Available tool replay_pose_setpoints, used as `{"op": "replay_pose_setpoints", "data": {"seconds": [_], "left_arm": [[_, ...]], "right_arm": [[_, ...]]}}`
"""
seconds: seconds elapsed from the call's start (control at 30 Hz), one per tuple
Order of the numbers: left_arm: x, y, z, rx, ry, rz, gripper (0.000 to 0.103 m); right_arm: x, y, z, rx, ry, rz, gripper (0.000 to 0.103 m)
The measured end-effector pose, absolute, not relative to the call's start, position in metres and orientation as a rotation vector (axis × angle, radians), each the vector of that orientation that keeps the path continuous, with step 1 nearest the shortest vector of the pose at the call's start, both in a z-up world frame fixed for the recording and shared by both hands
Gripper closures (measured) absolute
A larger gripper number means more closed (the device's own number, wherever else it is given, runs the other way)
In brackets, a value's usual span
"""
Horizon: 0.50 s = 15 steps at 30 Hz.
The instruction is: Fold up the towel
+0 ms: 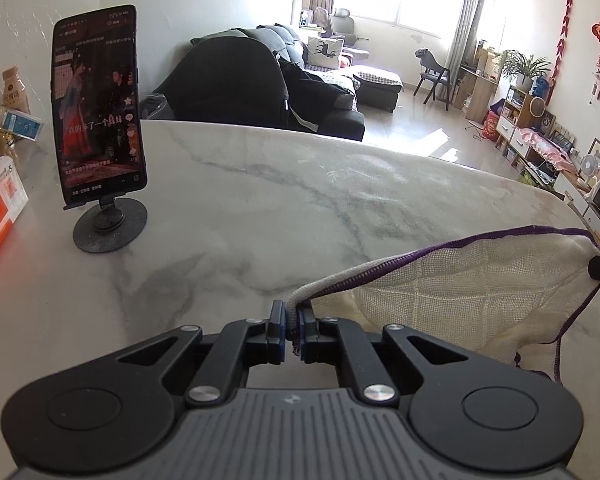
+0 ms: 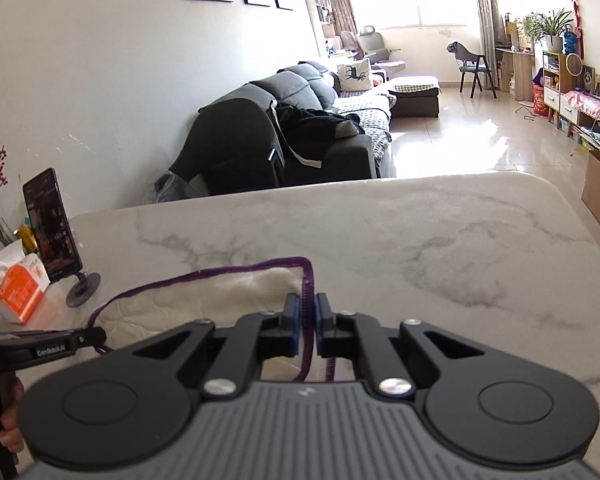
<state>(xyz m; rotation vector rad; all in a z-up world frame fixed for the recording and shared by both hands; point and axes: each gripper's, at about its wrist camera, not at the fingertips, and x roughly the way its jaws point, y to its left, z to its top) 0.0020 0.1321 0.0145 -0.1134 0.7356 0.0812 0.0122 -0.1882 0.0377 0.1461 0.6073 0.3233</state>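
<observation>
Tabletop (image 1: 260, 200): marble, near edge.
Towel (image 1: 480, 300): soft, probably light; hold its purple hem.
Left claw (image 1: 293, 326), right claw (image 2: 309, 324): both clamp that hem.

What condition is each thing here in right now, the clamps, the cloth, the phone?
Left gripper: shut on the towel's hem.
Right gripper: shut on the towel's purple edge.
Towel: unfolded, lifted between both grippers.
Phone: upright on its stand, screen lit.
Tissue box: open, tissue sticking out.

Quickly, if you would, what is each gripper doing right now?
Left gripper: closed on the towel edge.
Right gripper: closed on the towel's purple hem.
</observation>
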Motion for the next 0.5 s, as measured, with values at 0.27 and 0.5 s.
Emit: {"op": "replay_pose_setpoints", "data": {"seconds": [0.27, 0.5], "left_arm": [[-0.002, 0.132, 0.02, -0.114, 0.72, 0.086, 0.097], [-0.004, 0.138, 0.023, -0.096, 0.706, 0.122, 0.097]], "right_arm": [[-0.001, -0.194, 0.055, 0.164, 0.552, 0.37, 0.095], [-0.014, -0.194, 0.067, 0.199, 0.555, 0.462, 0.095]]}}
